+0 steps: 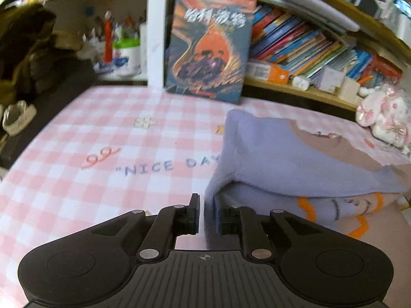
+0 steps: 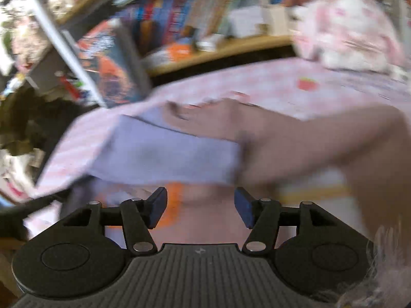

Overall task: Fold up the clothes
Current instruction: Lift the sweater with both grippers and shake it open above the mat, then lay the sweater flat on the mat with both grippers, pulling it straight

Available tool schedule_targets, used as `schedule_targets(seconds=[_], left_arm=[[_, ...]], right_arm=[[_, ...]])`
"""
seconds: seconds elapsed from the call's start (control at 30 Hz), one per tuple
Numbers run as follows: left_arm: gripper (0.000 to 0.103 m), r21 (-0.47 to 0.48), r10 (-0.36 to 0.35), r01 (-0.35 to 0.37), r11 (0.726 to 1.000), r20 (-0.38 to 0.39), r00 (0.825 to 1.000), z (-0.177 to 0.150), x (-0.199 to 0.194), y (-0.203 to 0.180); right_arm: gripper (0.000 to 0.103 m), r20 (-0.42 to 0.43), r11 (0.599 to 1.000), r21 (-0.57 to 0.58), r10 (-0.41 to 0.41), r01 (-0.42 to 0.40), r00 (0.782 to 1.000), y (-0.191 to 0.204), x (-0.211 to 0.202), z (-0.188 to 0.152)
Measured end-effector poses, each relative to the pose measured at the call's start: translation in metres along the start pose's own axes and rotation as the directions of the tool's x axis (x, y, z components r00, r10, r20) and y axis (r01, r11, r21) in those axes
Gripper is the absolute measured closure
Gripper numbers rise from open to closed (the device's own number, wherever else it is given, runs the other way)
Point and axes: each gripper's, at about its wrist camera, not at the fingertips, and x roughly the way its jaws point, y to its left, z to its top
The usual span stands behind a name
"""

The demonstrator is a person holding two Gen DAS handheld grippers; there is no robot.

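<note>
One lilac garment (image 1: 295,154), fold edge leftward, pinched in left claw (image 1: 208,214); right claw (image 2: 200,209) agape, empty.

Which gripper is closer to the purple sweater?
Left. The left gripper has its jaws shut on the purple sweater edge. The right gripper is open just above it, holding nothing.

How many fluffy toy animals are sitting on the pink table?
1. A white and pink stuffed bunny sits at the table's far right edge, below the bookshelf. Others may be hidden.
</note>
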Motion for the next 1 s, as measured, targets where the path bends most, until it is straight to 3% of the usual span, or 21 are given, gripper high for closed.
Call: schedule_targets(seconds=[0.07, 0.13, 0.27, 0.43, 0.6, 0.63, 0.67, 0.73, 0.8, 0.9, 0.97, 1.0], left_arm=[[0.078, 0.016, -0.017, 0.016, 1.0, 0.011, 1.0, 0.003, -0.008, -0.008], [0.061, 0.024, -0.037, 0.036, 0.999, 0.001, 0.999, 0.002, -0.013, -0.017], [0.053, 0.011, 0.024, -0.024, 1.0, -0.04, 0.999, -0.012, -0.015, -0.027], [0.044, -0.037, 0.085, -0.087, 0.996, -0.066, 0.994, -0.027, -0.022, -0.03], [0.043, -0.067, 0.133, -0.139, 0.988, -0.087, 0.987, -0.038, -0.024, -0.029], [0.043, -0.073, 0.139, -0.146, 0.987, -0.09, 0.986, -0.04, -0.023, -0.029], [0.043, -0.08, 0.141, -0.148, 0.986, -0.09, 0.986, -0.041, -0.021, -0.03], [0.044, -0.095, 0.132, -0.141, 0.986, -0.094, 0.987, -0.041, -0.018, -0.032], [0.047, -0.098, 0.118, -0.128, 0.987, -0.101, 0.988, -0.04, -0.013, -0.036], [0.069, -0.079, 0.076, -0.086, 0.993, -0.122, 0.99, -0.04, -0.006, -0.048], [0.077, -0.057, 0.067, -0.075, 0.996, -0.123, 0.99, -0.041, -0.002, -0.056], [0.089, -0.062, 0.056, -0.064, 0.996, -0.122, 0.991, -0.04, -0.002, -0.058]], right_arm=[[0.051, -0.005, 0.997, 0.003, -0.081, 0.081, 0.997, -0.018, -0.007, -0.011], [0.051, -0.015, 0.99, -0.003, -0.138, 0.138, 0.99, -0.034, -0.013, -0.023], [0.05, -0.026, 0.976, -0.025, -0.216, 0.215, 0.976, -0.054, -0.019, -0.04], [0.05, -0.07, 0.991, -0.018, -0.131, 0.13, 0.989, -0.064, -0.025, -0.048], [0.053, -0.129, 0.992, -0.123, -0.056, 0.041, 0.99, -0.051, -0.015, -0.051], [0.065, -0.14, 0.988, -0.151, -0.049, 0.027, 0.989, -0.047, -0.012, -0.052], [0.087, -0.156, 0.983, -0.185, -0.022, -0.007, 0.988, -0.043, -0.01, -0.052], [0.091, -0.171, 0.978, -0.207, 0.003, -0.039, 0.985, -0.041, -0.004, -0.047], [0.091, -0.125, 0.981, -0.194, -0.009, -0.015, 0.992, -0.047, 0.0, -0.033], [0.092, 0.032, 0.985, -0.165, -0.053, 0.057, 0.998, -0.052, -0.013, 0.003], [0.092, 0.129, 0.981, -0.175, -0.061, 0.083, 0.99, -0.049, -0.029, 0.024], [0.092, 0.123, 0.981, -0.181, -0.054, 0.076, 0.991, -0.048, -0.034, 0.025]])
